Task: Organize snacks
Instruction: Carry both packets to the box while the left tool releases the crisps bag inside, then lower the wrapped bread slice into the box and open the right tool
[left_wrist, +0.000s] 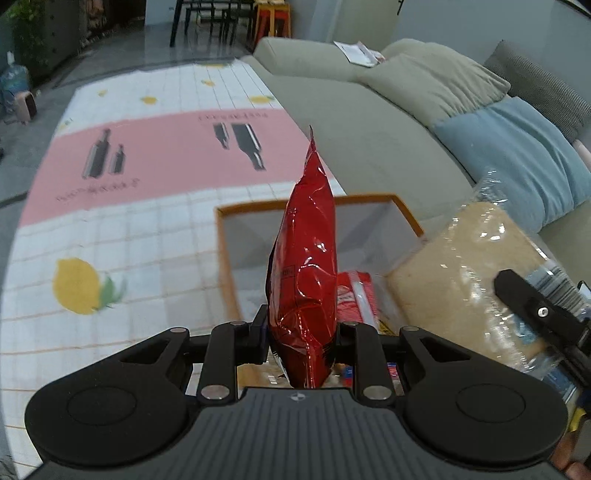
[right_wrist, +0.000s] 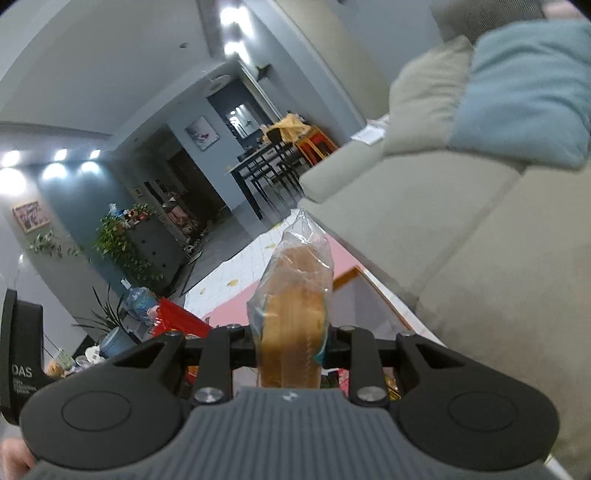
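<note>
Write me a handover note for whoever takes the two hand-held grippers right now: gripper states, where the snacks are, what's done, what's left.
Left hand-held gripper: shut on a red snack bag, held upright above the orange-rimmed box.
Right hand-held gripper: shut on a clear bag of sliced bread, tilted, beside the sofa.
Done: a red packet lies in the box.
Left: place both held bags, likely into the box.

The crinkled red foil snack bag is glossy; the clear plastic bread wrapper shines; the grey-green cloth sofa looks matt.
</note>
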